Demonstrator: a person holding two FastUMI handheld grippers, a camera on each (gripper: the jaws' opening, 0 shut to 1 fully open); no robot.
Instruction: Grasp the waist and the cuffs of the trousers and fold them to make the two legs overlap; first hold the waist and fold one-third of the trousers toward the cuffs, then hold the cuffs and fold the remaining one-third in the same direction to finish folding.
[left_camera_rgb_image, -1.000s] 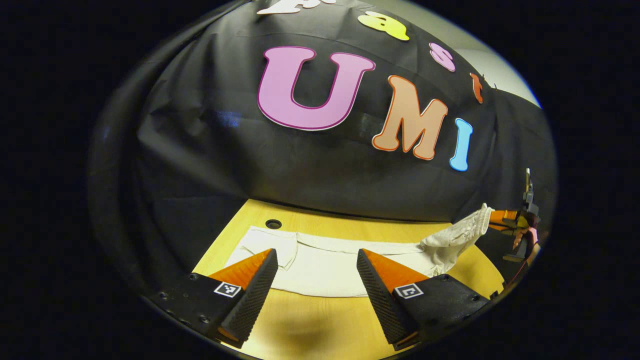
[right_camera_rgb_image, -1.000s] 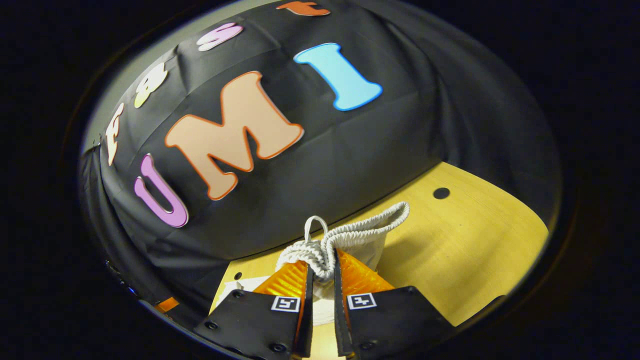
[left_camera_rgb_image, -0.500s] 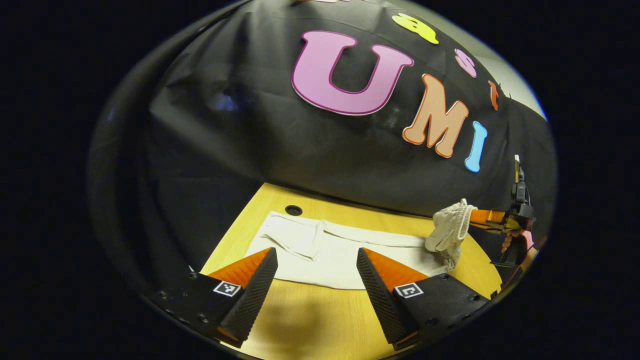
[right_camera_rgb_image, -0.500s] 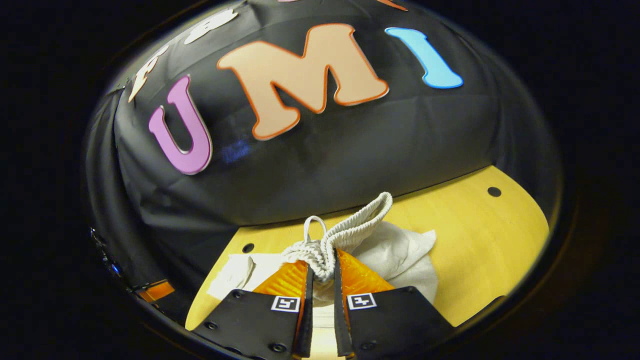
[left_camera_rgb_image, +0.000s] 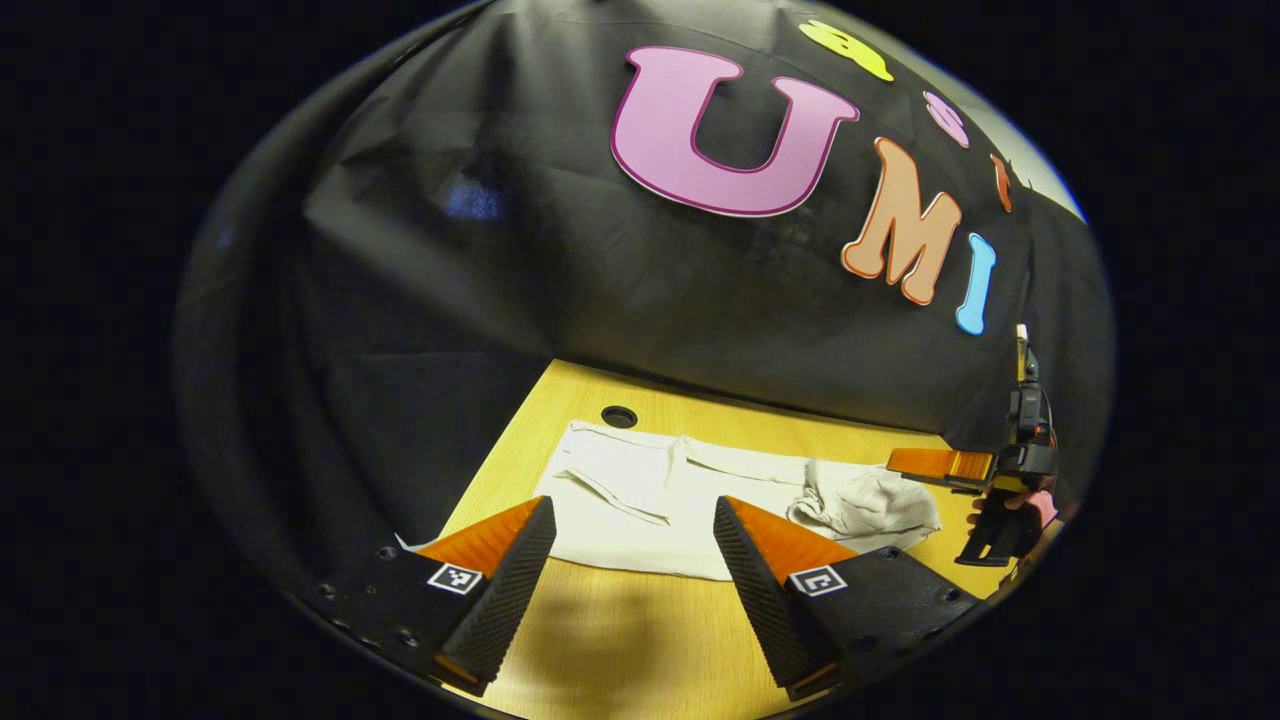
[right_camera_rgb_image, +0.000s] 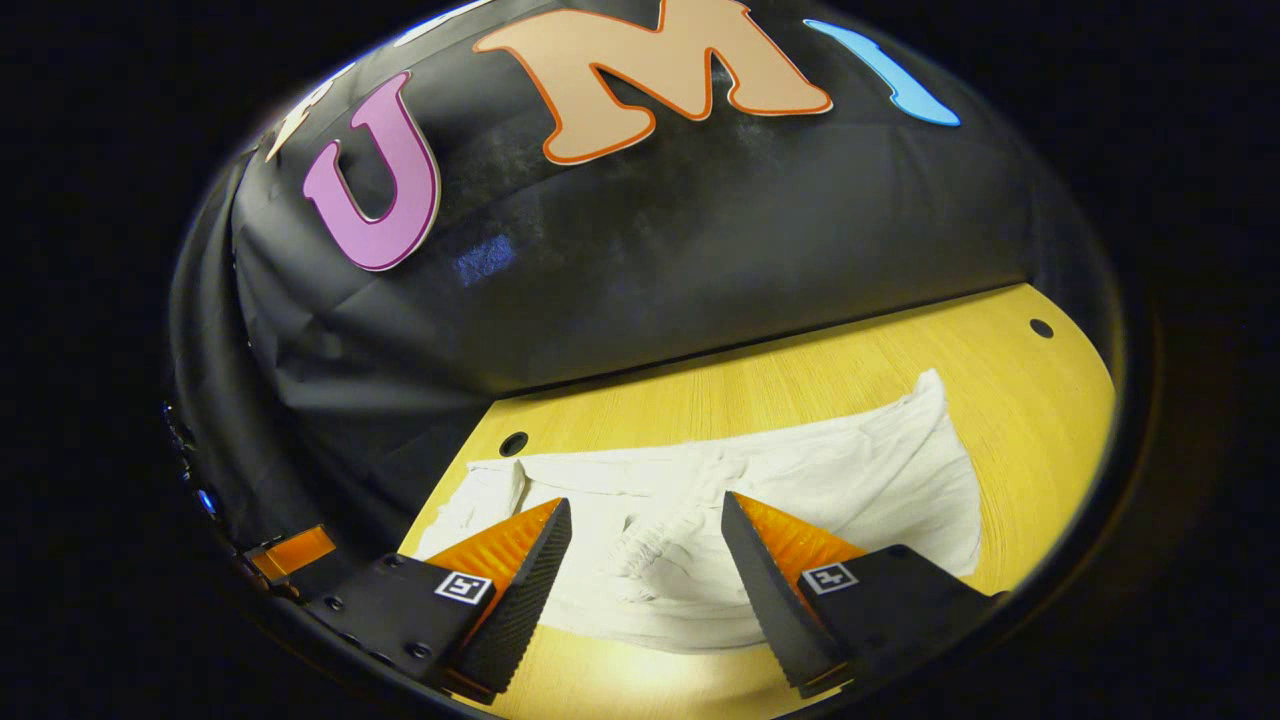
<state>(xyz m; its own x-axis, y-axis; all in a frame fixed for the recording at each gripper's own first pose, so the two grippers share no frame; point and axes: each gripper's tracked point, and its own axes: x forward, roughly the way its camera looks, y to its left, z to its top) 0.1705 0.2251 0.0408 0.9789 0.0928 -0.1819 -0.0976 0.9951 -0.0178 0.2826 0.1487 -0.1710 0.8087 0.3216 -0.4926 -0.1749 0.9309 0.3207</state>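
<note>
The trousers (right_camera_rgb_image: 800, 500) lie on the surface (right_camera_rgb_image: 850, 370) with the waist (right_camera_rgb_image: 655, 535) already folded over the legs, both the left gripper (left_camera_rgb_image: 632, 555) and right gripper (right_camera_rgb_image: 645, 560) open and empty, so the cuff fold seems left.

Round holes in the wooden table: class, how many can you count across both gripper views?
2. One hole sits near the wall by the trousers' left end; another hole lies at the table's far right. The cloth may hide more.

White trousers (right_camera_rgb_image: 800, 490), waist (right_camera_rgb_image: 650, 545) folded over the legs, lying rumpled
</note>
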